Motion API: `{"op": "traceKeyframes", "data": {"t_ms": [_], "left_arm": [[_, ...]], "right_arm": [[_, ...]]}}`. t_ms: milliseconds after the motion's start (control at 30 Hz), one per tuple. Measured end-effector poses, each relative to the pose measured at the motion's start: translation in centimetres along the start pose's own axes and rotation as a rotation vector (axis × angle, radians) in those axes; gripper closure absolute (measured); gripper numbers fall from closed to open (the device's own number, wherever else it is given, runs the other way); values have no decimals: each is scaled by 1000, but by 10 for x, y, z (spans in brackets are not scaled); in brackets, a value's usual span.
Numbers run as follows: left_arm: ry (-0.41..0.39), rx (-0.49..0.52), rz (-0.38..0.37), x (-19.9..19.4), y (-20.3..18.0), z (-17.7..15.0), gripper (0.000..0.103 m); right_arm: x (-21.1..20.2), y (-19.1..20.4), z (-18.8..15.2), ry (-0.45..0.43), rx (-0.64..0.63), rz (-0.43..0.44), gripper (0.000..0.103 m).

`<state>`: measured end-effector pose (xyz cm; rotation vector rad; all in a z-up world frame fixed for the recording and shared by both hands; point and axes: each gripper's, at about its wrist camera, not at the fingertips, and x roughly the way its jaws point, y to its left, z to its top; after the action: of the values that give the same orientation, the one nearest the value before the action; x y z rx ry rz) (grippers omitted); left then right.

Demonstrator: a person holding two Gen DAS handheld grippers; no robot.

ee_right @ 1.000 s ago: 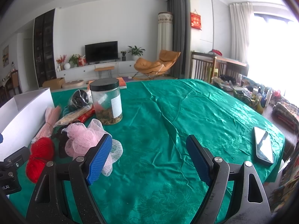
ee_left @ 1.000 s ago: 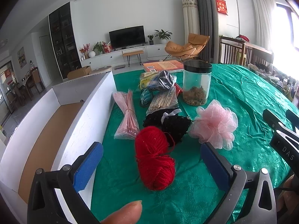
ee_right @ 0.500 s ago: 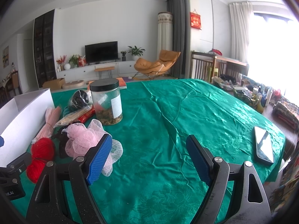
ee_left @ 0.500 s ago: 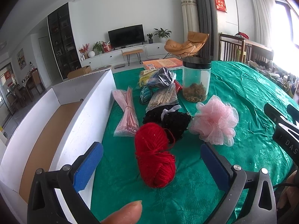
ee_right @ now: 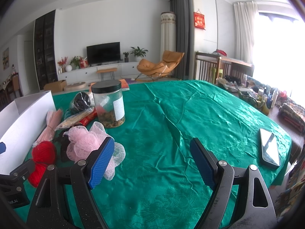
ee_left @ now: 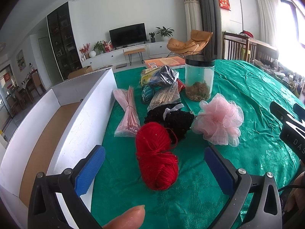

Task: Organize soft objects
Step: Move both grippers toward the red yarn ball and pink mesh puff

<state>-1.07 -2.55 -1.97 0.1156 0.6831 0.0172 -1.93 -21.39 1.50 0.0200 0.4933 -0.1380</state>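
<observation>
Left claw (ee_left: 154, 169) spread, nearer red yarn (ee_left: 156, 158)

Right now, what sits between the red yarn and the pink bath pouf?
In the left wrist view, a black lacy fabric bundle lies between the red yarn and the pink pouf, against both as far as shows, on the green tablecloth.

1. Box (ee_left: 89, 114): on the surface (ee_left: 257, 95), at its left edge.
2. Yarn ball (ee_left: 156, 158): right of the box, nearest the camera.
3. Mesh sponge (ee_left: 221, 118): right of the yarn ball.
4. Jar (ee_left: 199, 80): behind the mesh sponge.
5. Phone (ee_right: 269, 149): far right, well apart.
</observation>
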Motion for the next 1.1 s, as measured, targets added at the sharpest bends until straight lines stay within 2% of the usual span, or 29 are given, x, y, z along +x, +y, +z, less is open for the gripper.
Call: {"op": "traceKeyframes", "data": {"t_ms": [1100], "left_arm": [[51, 20, -1, 9, -5, -11, 0]], "right_arm": [[2, -1, 0, 4, 20, 7, 19]]}}
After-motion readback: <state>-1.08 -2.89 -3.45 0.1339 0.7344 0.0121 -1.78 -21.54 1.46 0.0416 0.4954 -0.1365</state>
